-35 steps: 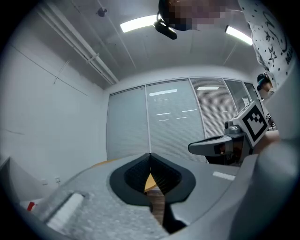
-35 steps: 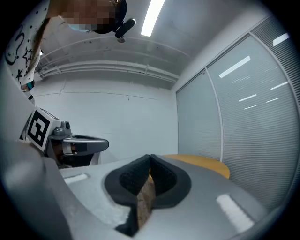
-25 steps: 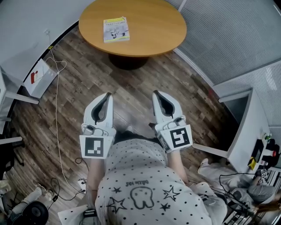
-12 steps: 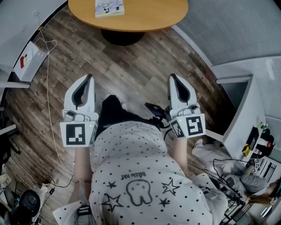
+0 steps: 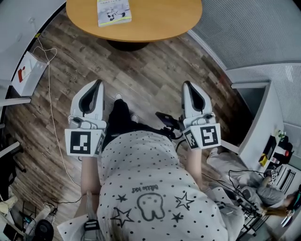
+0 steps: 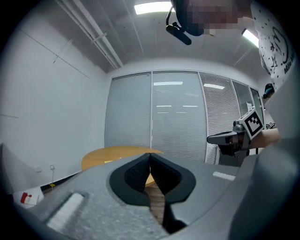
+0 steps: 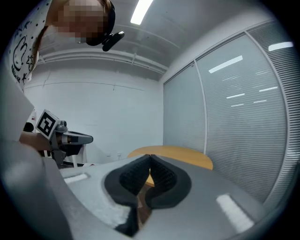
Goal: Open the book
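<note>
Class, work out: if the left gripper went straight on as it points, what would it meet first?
Probably the near edge of the round table, across the wooden floor; depth is uncertain. The left gripper is shut and empty.

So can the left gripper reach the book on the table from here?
Probably not yet: the left gripper, jaws shut, is well short of the book on the round table. Only wood floor lies between.
</note>
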The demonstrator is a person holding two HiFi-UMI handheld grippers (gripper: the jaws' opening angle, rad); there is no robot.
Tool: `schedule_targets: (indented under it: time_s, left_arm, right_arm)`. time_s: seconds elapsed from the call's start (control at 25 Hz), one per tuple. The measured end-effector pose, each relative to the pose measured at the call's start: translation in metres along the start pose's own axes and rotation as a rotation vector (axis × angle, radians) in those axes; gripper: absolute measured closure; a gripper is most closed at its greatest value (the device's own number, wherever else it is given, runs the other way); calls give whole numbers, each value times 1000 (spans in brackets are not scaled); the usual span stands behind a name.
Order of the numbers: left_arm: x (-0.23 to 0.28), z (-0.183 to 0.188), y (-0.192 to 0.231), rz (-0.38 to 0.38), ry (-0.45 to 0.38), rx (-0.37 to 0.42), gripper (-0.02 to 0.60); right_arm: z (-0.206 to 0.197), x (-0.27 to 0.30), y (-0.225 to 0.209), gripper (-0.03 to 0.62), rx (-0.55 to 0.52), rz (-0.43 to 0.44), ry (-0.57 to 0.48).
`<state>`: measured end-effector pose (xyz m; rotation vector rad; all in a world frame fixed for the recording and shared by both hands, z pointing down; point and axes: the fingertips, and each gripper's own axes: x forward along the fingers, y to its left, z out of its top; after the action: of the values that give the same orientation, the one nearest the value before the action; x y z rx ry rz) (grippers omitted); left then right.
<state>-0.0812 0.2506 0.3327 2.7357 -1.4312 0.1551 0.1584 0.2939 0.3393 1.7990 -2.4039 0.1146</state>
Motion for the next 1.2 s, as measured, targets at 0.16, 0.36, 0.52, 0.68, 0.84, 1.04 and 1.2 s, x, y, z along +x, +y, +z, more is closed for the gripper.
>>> schedule_targets:
  time_s: [0.16,0.36,0.52,0.68,0.84,1.04,1.2]
  left_arm:
    - [33,11,40,-17,16,-7,571]
    - [60,12,90,-13,37,-34,571]
    - [70,15,120,4,22,-46,571]
    - [74,19,139,7,0,-34,571]
    - [77,16,148,-4,-4,-40,571]
    - [81,19,149,-27,-22,-64,571]
    - [84,16,149,-42,-8,-57,571]
  right_arm:
    - [13,33,-8,589,12,-37,11]
    - [17,67,-16,589,33,-108,33]
    - [20,91,-10,589,43,-120,31]
    - [18,109,-5,589,57,-134,35]
    - [15,119,1,589,77,-147,33]
    - [19,129,11,591,89,-133,23]
    - [22,135,15,589,96,-128,19]
